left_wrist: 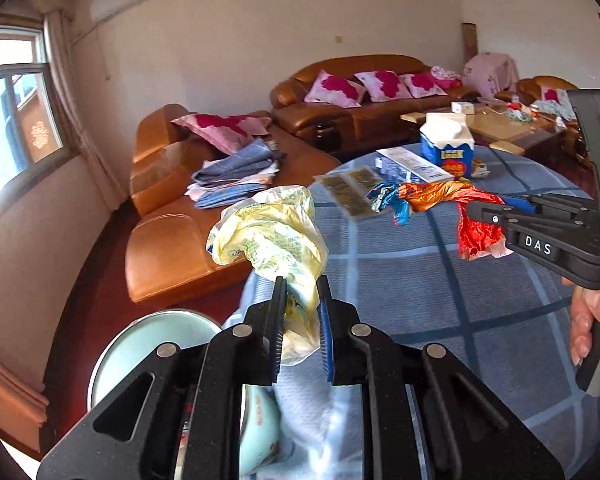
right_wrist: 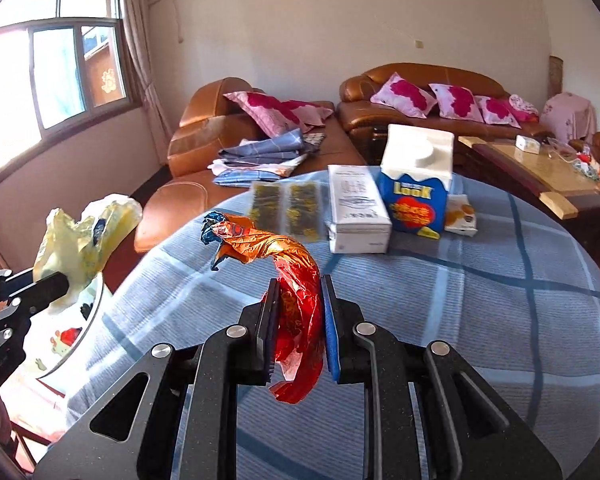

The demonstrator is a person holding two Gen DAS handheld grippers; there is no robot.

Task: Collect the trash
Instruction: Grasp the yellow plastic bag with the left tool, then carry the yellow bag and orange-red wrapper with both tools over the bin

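Observation:
My left gripper [left_wrist: 302, 286] is shut on a crumpled pale yellow plastic bag [left_wrist: 272, 232], held above the left edge of the round table with the blue checked cloth [left_wrist: 440, 300]. The same yellow bag [right_wrist: 86, 240] shows at the left of the right wrist view. My right gripper [right_wrist: 300, 286] is shut on a twisted red, orange and blue foil wrapper [right_wrist: 296, 276], lifted over the cloth. That foil wrapper [left_wrist: 440, 196] and the right gripper [left_wrist: 474, 210] appear at the right of the left wrist view, held by a person's hand [left_wrist: 592, 320].
A round bin with a metal rim [left_wrist: 156, 344] stands below the table's left edge. At the table's far side lie a blue and white carton [right_wrist: 416, 184], a white box [right_wrist: 356, 208], a small snack packet [right_wrist: 462, 214] and clear packets [right_wrist: 288, 208]. Brown leather sofas [right_wrist: 420, 96] lie beyond.

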